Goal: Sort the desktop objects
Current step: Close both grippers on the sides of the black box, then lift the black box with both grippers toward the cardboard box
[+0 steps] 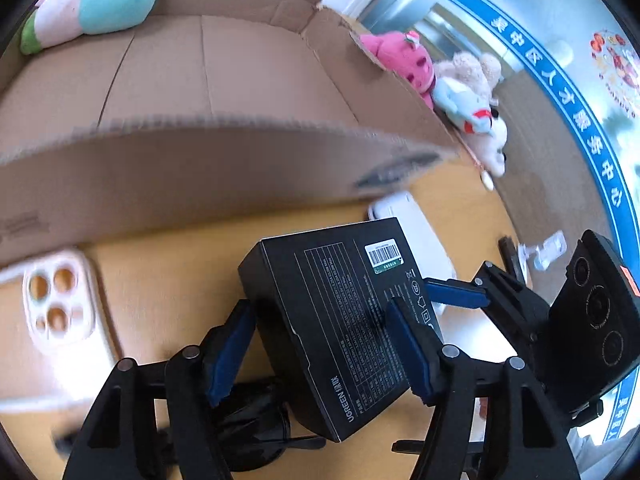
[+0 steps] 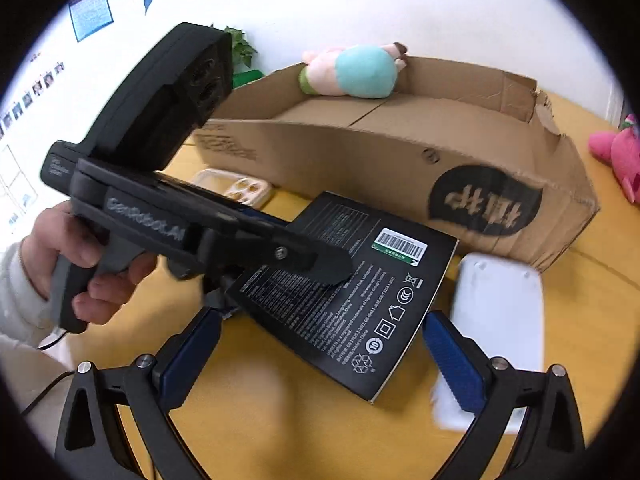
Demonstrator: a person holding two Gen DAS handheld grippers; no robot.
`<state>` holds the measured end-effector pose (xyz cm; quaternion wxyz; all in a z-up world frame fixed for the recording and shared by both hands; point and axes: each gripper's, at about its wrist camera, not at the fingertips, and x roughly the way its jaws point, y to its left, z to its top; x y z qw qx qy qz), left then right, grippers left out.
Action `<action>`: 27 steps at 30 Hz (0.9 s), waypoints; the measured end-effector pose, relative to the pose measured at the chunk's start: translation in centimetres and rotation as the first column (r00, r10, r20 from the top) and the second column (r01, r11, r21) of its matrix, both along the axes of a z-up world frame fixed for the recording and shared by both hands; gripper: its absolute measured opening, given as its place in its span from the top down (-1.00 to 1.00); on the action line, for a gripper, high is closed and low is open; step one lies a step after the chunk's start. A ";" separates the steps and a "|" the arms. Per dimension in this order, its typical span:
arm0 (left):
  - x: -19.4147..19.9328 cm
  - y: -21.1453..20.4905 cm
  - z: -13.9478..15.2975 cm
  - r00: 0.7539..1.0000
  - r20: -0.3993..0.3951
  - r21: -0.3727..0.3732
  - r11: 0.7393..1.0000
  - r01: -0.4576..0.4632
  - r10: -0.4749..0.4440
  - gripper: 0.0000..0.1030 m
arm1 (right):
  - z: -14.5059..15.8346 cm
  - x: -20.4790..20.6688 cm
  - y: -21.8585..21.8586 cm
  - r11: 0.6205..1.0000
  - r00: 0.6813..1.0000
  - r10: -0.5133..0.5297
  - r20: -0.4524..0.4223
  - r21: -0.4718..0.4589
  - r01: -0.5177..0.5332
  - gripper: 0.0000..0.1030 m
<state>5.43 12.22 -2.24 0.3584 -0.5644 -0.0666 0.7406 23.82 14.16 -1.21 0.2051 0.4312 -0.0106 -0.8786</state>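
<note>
My left gripper (image 1: 320, 340) is shut on a black UGREEN box (image 1: 340, 320) and holds it tilted above the yellow table (image 1: 168, 280). The box also shows in the right wrist view (image 2: 360, 292), with the left gripper (image 2: 320, 264) clamped on it. My right gripper (image 2: 320, 348) is open and empty, its blue pads on either side of the box's near corner; it shows at the right of the left wrist view (image 1: 460, 292). A big open cardboard box (image 1: 200, 168) stands just behind, also in the right wrist view (image 2: 400, 168).
A pale phone case (image 1: 60, 308) lies at the left by the carton. A white flat device (image 2: 500, 320) lies right of the black box. A teal-pink plush (image 2: 352, 70) rests on the carton's far wall. Pink and beige plush toys (image 1: 440, 76) sit at the right. A black cabled object (image 1: 248, 420) lies under the left gripper.
</note>
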 end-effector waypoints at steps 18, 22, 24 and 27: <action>2.5 -0.2 0.5 1.000 -0.028 0.000 1.000 -0.002 0.002 -0.29 | -0.9 2.2 -0.7 0.998 0.998 -0.054 -0.027 0.032 0.055 -0.97; 2.8 -0.5 2.6 0.997 -0.077 0.028 0.999 -0.017 0.019 -0.28 | 0.8 2.6 -0.9 0.997 0.994 -0.071 -0.080 0.023 0.073 -0.97; 3.0 -1.3 4.0 0.993 -0.111 0.055 0.998 -0.024 0.030 -0.28 | 2.2 2.7 -1.1 0.997 0.990 -0.075 -0.119 0.025 0.079 -0.97; 3.2 -1.9 6.8 0.984 -0.172 0.076 0.997 -0.026 0.039 -0.24 | 5.1 2.6 -1.4 0.996 0.979 -0.072 -0.191 0.034 0.080 -0.96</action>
